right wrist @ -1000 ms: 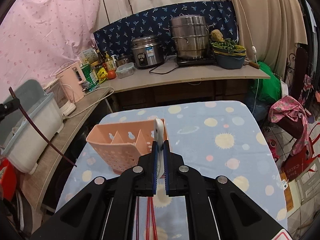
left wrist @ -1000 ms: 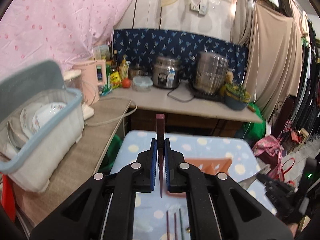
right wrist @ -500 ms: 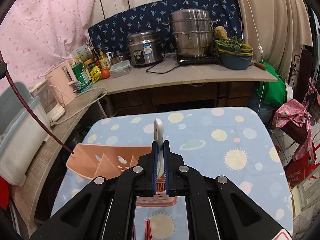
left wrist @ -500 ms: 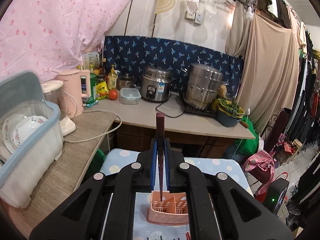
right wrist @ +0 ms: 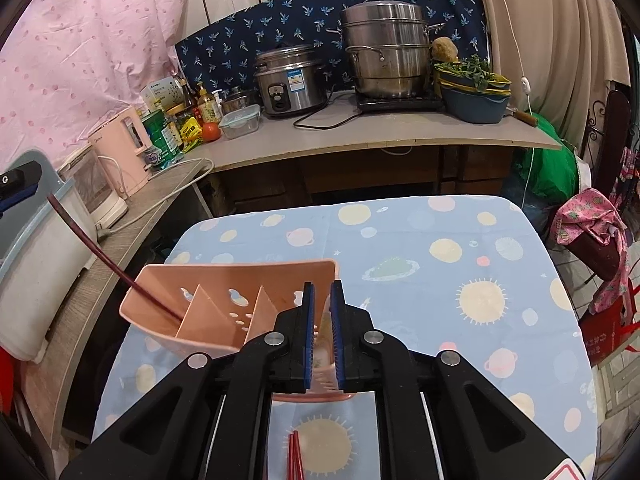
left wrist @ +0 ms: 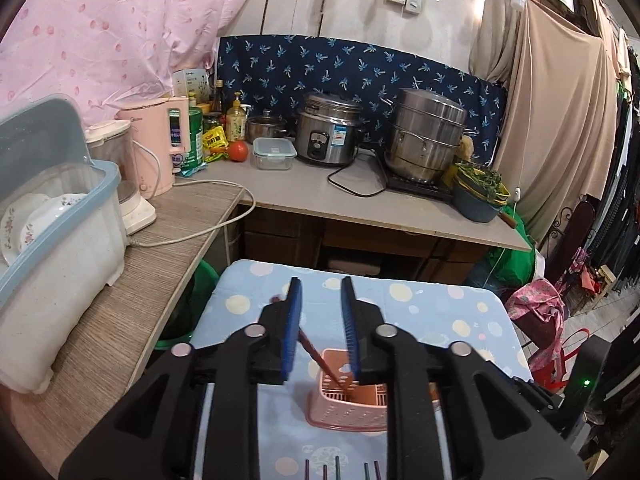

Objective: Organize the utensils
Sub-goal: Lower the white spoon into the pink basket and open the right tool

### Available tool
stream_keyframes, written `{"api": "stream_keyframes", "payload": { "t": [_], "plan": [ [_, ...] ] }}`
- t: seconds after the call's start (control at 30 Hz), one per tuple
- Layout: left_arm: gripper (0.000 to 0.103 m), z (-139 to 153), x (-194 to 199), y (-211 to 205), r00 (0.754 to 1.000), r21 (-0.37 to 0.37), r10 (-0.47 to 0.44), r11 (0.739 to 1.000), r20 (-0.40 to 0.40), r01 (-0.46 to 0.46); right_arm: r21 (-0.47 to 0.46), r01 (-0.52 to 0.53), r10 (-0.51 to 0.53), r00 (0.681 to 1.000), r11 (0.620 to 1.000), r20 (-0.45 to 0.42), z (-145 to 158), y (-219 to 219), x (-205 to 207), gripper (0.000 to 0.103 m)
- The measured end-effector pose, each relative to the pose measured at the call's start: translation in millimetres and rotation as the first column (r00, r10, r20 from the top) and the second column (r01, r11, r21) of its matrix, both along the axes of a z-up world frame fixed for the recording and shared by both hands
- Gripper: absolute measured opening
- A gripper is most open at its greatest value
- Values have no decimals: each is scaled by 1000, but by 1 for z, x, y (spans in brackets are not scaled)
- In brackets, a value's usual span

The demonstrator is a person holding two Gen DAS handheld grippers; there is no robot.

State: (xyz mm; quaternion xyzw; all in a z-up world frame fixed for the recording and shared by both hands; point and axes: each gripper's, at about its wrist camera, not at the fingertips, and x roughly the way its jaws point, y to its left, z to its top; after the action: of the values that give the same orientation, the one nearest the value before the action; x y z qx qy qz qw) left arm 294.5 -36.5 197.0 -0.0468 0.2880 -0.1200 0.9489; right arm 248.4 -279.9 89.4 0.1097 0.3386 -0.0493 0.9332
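A pink perforated utensil basket (right wrist: 224,304) with dividers stands on the blue planet-print table (right wrist: 440,264); it also shows in the left wrist view (left wrist: 348,404). A dark red chopstick (right wrist: 100,256) leans in the basket's left compartment, also seen in the left wrist view (left wrist: 320,354). My left gripper (left wrist: 320,332) is open above the basket, the chopstick free between its jaws. My right gripper (right wrist: 322,332) is open above the basket's right end; a pale utensil (right wrist: 322,332) shows low in the gap, free of the jaws. Red chopsticks (right wrist: 294,456) lie on the table below.
Several loose chopsticks (left wrist: 340,470) lie at the table's near edge. A dish box with plates (left wrist: 48,240) sits on the wooden counter at left. A rice cooker (left wrist: 326,132), steamer pot (left wrist: 428,136) and kettle (left wrist: 158,144) stand on the far counter.
Both grippers have opened. The dark red chopstick dropped from the left gripper into the basket and leans left. The white utensil left the right gripper's jaws and sank toward the basket.
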Motion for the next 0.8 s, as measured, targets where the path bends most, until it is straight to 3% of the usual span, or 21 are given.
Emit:
{"api": "stream_keyframes", "payload": {
  "t": [0.37, 0.8],
  "plan": [
    [30, -10, -45, 19, 1000, 39, 5, 999, -13, -4, -3, -11, 11, 1000, 1000, -3, 4, 10, -56, 16],
    [30, -98, -119, 39, 988, 133, 13, 991, -155, 8, 25, -49, 51, 991, 998, -122, -42, 29, -150, 16]
  ]
}}
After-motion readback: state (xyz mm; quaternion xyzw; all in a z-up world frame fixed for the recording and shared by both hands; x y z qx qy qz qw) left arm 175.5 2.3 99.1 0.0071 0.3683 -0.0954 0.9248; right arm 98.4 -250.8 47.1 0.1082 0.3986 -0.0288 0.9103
